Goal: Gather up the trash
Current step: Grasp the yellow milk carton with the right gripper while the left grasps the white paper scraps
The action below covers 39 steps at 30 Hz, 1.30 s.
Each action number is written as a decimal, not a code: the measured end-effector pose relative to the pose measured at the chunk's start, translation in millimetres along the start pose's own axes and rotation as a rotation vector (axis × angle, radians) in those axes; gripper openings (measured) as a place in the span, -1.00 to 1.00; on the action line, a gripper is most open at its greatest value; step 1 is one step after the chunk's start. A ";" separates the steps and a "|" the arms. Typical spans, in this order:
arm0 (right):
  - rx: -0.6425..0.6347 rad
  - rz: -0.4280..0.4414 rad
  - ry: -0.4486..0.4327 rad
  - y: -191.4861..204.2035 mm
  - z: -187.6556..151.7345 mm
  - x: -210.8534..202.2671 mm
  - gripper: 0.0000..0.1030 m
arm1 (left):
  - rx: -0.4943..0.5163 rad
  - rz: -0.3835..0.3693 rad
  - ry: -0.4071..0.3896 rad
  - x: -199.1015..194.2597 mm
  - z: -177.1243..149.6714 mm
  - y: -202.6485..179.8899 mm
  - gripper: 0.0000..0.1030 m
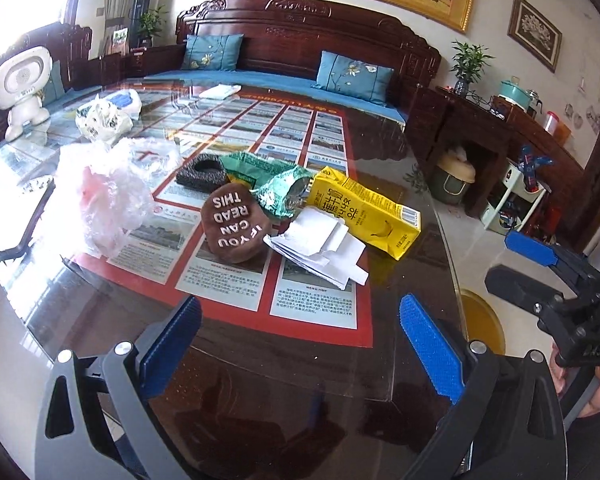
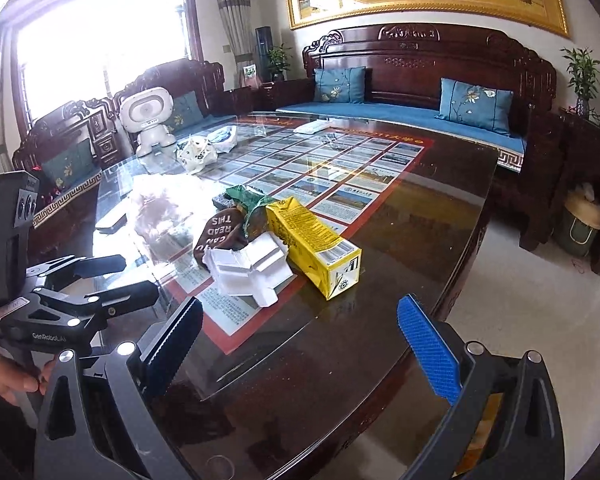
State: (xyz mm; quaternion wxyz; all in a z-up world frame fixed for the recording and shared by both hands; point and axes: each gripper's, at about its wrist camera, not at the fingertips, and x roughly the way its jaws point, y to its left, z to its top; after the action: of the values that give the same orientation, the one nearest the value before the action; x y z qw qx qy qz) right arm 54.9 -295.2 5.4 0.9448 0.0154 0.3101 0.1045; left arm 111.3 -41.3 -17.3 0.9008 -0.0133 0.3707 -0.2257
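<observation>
A pile of trash lies on the glass-topped table point(image 1: 412, 184): a yellow milk carton point(image 1: 364, 212) on its side, crumpled white paper point(image 1: 324, 248), a green foil wrapper point(image 1: 280, 188), a clear plastic bag point(image 1: 108, 200) and a black foam piece point(image 1: 202, 174). A brown sock point(image 1: 236, 224) lies among them. My left gripper point(image 1: 300, 336) is open and empty, short of the pile. My right gripper point(image 2: 300, 344) is open and empty, near the table's front edge; the carton point(image 2: 312, 244) and paper point(image 2: 248, 268) lie ahead of it.
A white robot toy point(image 1: 20, 88) and a crumpled white bag point(image 1: 104, 120) stand at the far left. A phone point(image 1: 20, 216) lies left of the plastic bag. A yellow bin point(image 1: 482, 324) sits on the floor right of the table. A wooden sofa point(image 1: 300, 48) is behind.
</observation>
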 end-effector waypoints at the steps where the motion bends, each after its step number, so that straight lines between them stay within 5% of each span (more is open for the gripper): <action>1: -0.019 -0.018 -0.003 -1.5 2.2 4.5 0.84 | -0.009 -0.004 0.008 3.7 0.3 0.6 0.92; 3: -0.054 -0.043 -0.002 -3.6 5.8 13.8 0.82 | -0.025 -0.011 0.026 11.5 1.2 1.6 0.92; 7: -0.095 -0.018 0.060 -9.0 13.0 42.5 0.37 | -0.044 -0.006 0.047 24.3 4.1 2.3 0.92; 18: -0.179 0.036 0.141 -19.7 29.6 94.1 0.34 | -0.076 0.008 0.104 51.1 12.7 4.6 0.92; 25: -0.237 0.143 0.245 -30.7 36.1 124.6 -0.22 | -0.145 -0.018 0.116 61.6 15.5 3.7 0.92; 32: -0.313 0.138 0.218 -34.2 35.5 119.9 -0.24 | -0.284 -0.066 0.131 76.4 16.3 7.1 0.92; 39: -0.255 0.145 0.172 -58.4 38.3 109.5 -0.25 | -0.423 -0.105 0.116 87.8 22.3 11.0 0.92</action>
State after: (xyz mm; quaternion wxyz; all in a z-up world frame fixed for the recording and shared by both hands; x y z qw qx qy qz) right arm 174.5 -328.3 -33.0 0.8989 -0.0914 0.3723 0.2119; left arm 185.4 -71.2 -61.4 0.8422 -0.2079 0.4598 -0.1900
